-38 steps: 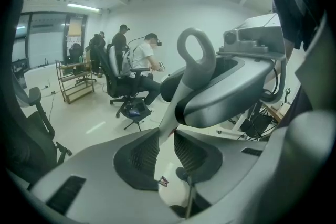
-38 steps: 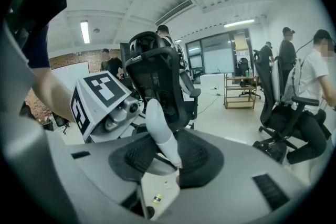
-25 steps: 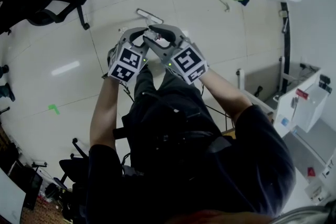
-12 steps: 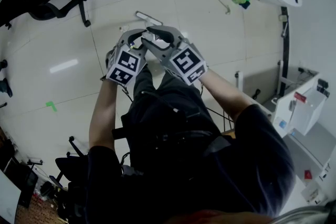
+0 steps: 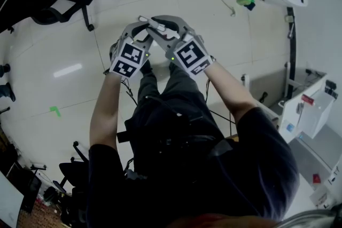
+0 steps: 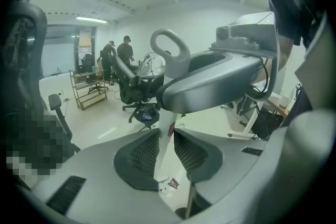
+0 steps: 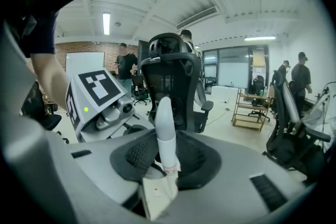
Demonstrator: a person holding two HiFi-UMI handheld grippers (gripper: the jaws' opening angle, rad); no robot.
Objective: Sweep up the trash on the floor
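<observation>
**Grip on the sweeping tool being completed; no sweeping yet under way**

Step in hand: the person is taking hold of a white handle (image 6: pixel 164 134), judged to belong to the broom or dustpan, with both grippers. The left gripper (image 6: pixel 167 155) is clamping the shaft, its pads pressing on either side. The right gripper (image 7: pixel 167 162) is sitting higher, at the handle's rounded tip. Its jaws have just been closing, and the pads are now appearing to bear on the tip.

The trash (image 6: pixel 172 183), a few small scraps, is lying on the pale floor (image 5: pixel 69 88) just beside the handle's lower end.

Next move, as a judgement: both grips are needing to be firm before the tool is swung. The lower end is then needing to be drawn across the scraps without scattering them.

Differences between views: only the left gripper view is showing the scraps and a red label on the shaft. Only the right gripper view is showing the handle's tip and a white flat piece below it, whose nature is not clear. The head view is showing the two grippers meeting in front of the person, but they are covering the scraps there.
</observation>
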